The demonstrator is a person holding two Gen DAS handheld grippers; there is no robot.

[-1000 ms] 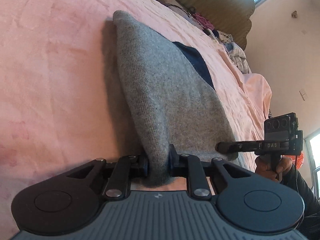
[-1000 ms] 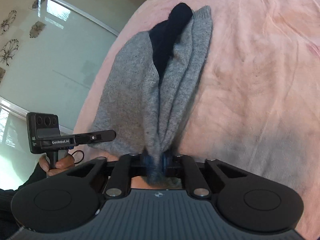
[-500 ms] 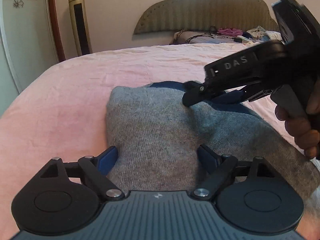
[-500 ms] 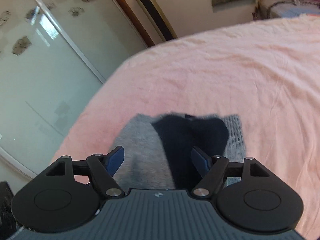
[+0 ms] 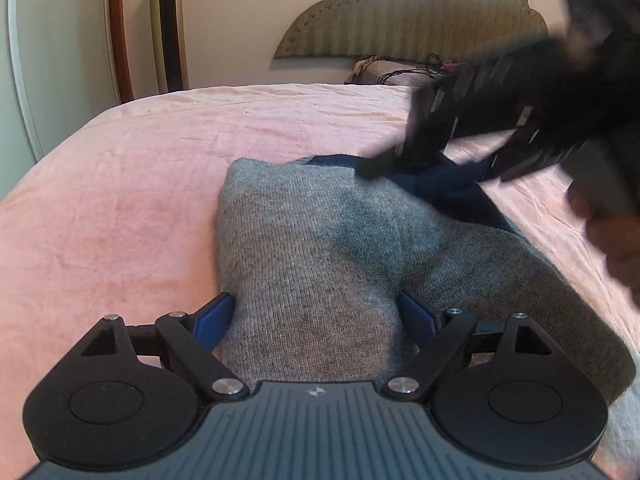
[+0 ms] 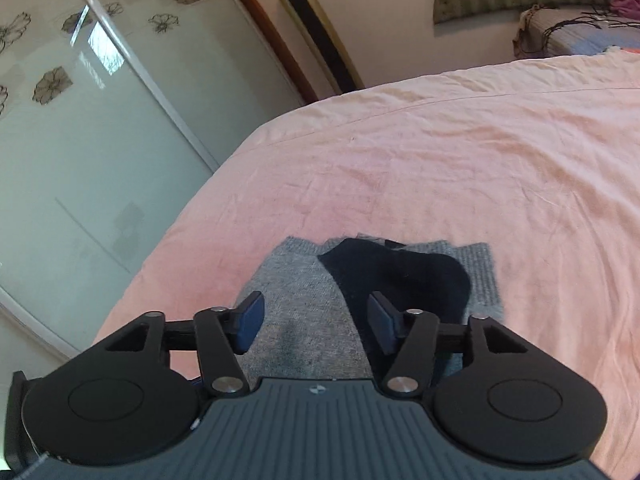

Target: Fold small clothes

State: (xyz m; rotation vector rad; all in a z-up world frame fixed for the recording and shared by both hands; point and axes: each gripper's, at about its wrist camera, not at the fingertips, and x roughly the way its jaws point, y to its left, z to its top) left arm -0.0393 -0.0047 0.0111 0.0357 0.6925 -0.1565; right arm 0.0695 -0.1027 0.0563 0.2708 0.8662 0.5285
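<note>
Both grippers open above grey garment (image 5: 312, 248); pink bedspread (image 5: 120, 184) bare beyond edges

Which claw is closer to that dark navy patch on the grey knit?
Right. The right claw hovers open right over the navy patch; the left claw straddles the grey knit's near end, away from it.

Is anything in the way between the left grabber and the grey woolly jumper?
Nothing visible is. The left gripper, its jaws just opened, sits right over the folded grey knitted garment on the pink bedsheet, with no thing between them. The right gripper hovers farther off, above the garment's dark blue part.
</note>
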